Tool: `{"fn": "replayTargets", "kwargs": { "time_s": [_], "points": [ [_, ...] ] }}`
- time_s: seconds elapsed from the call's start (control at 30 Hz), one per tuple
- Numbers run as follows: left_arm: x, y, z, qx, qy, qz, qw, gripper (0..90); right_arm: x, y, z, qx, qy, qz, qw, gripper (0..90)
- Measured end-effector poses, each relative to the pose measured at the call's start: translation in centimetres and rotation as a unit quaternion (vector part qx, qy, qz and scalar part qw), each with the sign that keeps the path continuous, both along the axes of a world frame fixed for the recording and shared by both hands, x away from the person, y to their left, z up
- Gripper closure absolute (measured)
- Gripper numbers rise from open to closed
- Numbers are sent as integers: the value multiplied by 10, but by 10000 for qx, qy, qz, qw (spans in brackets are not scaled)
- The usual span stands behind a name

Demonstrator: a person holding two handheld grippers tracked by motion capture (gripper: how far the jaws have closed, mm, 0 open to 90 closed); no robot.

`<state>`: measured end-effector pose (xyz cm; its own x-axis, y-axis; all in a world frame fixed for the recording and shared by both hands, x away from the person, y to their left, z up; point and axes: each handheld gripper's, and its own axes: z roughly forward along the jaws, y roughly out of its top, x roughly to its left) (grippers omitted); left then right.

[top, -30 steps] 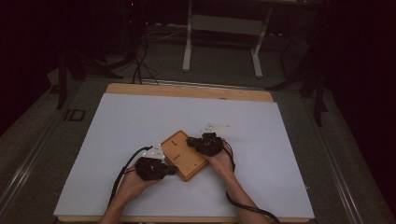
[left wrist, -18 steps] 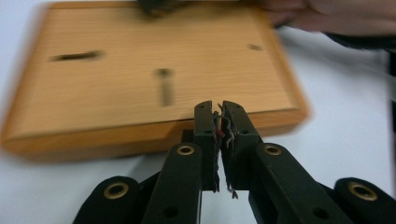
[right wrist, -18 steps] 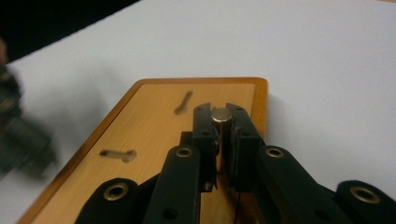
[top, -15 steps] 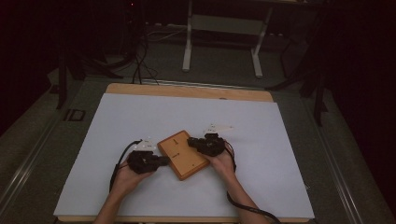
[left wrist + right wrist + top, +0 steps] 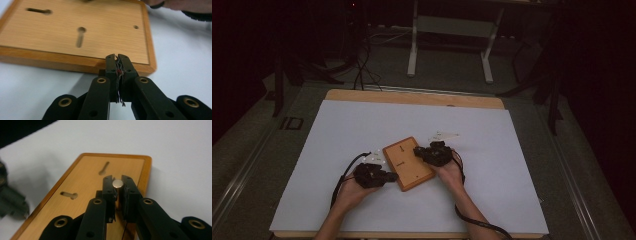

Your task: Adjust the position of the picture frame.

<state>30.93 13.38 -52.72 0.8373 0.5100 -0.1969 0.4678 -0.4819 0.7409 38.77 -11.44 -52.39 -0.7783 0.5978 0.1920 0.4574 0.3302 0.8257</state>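
Since your right gripper [image 5: 117,185] is already clamped on that small metal pin [image 5: 117,184], standing upright over the wooden board [image 5: 408,163] mid-table, the nearest keyhole slot [image 5: 104,168] sits at 11 o'clock, I think. Left gripper [image 5: 117,57] is closed empty at the board's edge.

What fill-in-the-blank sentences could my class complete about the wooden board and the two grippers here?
1. The right gripper is shut on a small metal ____.
2. The left gripper has its jaws ____ with nothing held.
3. The wooden board lies on a ____ table surface.
4. The keyhole slots seen in the board number ____.

Missing words: pin; shut; white; two
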Motion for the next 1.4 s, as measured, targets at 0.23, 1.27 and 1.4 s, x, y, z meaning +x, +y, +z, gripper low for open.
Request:
{"fn": "replayTargets", "kwargs": {
  "time_s": [0.23, 1.27, 1.4],
  "points": [
    [-3, -19, -3, -11, 7, -242, 9997, 881, 1, 1, 0, -108, 73, -260, 9996, 820],
    [23, 32, -7, 246, -171, 1747, 9842, 889, 1, -2, -6, 297, 107, 160, 9994, 829],
    [18, 13, -9, 281, -139, 1366, 9901, 889, 3, -9, 0, 260, 83, 101, 9996, 832]
  ]
}}
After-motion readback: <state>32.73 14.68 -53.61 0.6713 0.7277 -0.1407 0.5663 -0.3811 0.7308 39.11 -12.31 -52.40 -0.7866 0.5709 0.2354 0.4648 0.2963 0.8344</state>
